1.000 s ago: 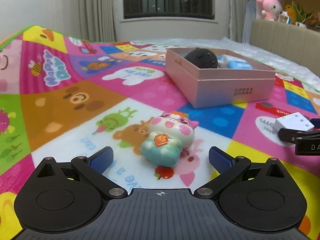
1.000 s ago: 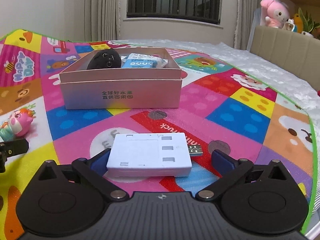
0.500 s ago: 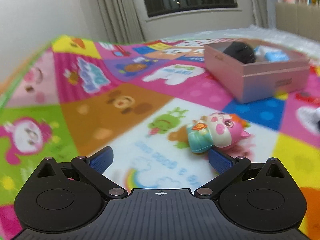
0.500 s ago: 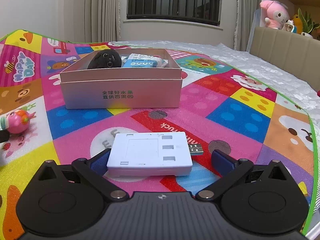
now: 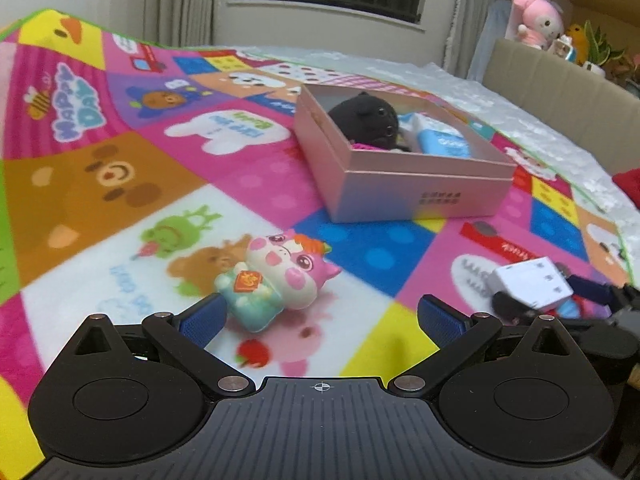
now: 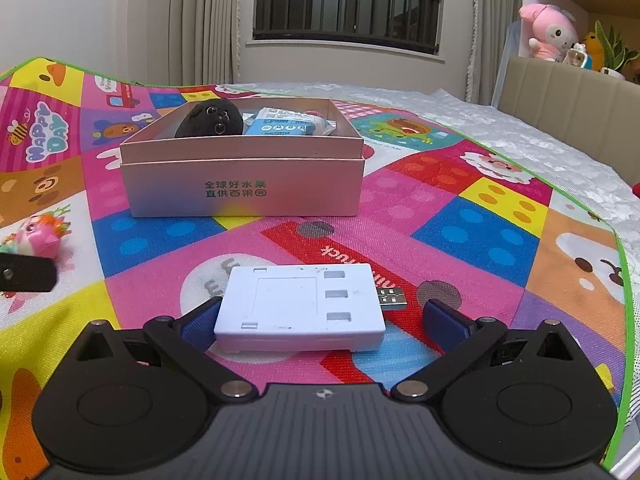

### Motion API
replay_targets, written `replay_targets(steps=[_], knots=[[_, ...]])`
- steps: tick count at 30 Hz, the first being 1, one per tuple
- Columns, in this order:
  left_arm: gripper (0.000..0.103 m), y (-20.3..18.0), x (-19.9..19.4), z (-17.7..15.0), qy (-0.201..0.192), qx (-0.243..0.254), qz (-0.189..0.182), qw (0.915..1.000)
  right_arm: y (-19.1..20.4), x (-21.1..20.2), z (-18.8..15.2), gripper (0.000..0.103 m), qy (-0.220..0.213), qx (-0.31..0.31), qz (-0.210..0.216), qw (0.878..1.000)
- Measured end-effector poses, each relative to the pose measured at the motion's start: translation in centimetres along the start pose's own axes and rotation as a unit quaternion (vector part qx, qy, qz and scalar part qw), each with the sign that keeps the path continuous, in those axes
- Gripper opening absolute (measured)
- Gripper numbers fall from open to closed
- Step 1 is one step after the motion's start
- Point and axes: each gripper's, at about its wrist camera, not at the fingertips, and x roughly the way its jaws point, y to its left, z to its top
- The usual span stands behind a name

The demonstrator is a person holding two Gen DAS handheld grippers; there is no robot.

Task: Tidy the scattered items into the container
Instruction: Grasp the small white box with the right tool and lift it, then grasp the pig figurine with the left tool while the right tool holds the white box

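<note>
1. Left wrist view: a colourful play mat (image 5: 120,184) covers the surface, with a curtained window behind and a pink plush (image 5: 538,20) on a ledge at the far right.
2. The pink box (image 5: 416,196) sits on the mat ahead and a little right, open-topped. Inside it are a black plush (image 5: 366,124) and a blue-and-white packet (image 5: 440,140) side by side.
3. Nothing lies on the mat between the pig toy (image 5: 276,280) and the box.
4. The left gripper (image 5: 320,316) has its fingers spread wide apart, holding nothing. The pig toy lies on its side on the mat, between the fingers but well over to the left one; its teal end is just beside or touching that blue pad, which of the two I cannot tell.
5. At the right edge, the white USB hub (image 5: 532,286) shows with dark parts of the other gripper around it.
6. Right wrist view: the pink box (image 6: 240,192) stands straight ahead, its printed side facing the camera, the black plush (image 6: 210,118) and packet (image 6: 286,122) inside.
7. The right gripper (image 6: 320,316) is spread wide. The white USB hub (image 6: 300,308) lies flat on the mat between the fingers, its left end against or just beside the left pad, its plug pointing right, clear of the right pad.
8. The pig toy (image 6: 38,234) lies at the far left, a black part of the left gripper just below it.
</note>
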Motion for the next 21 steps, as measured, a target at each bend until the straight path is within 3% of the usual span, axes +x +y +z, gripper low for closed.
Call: replay_targets(steps=[9,19,20,21], knots=[[0.103,-0.6,3.5,1.3,0.006,0.021,0.025,0.9994,0.0,0.0,-0.1,0.103,-0.003,0.002,0.001,1.000],[0.102,-0.9,4.1,1.3,-0.014,0.045,0.049,0.9977,-0.1,0.0,-0.1,0.103,-0.003,0.006,0.006,1.000],[0.098,-0.9,4.1,1.3,-0.015,0.047,0.050,0.9975,-0.1,0.0,-0.1,0.103,-0.003,0.006,0.006,1.000],[0.083,-0.9,4.1,1.3,-0.015,0.050,0.052,0.9973,-0.1,0.0,-0.1,0.103,-0.003,0.005,0.006,1.000]])
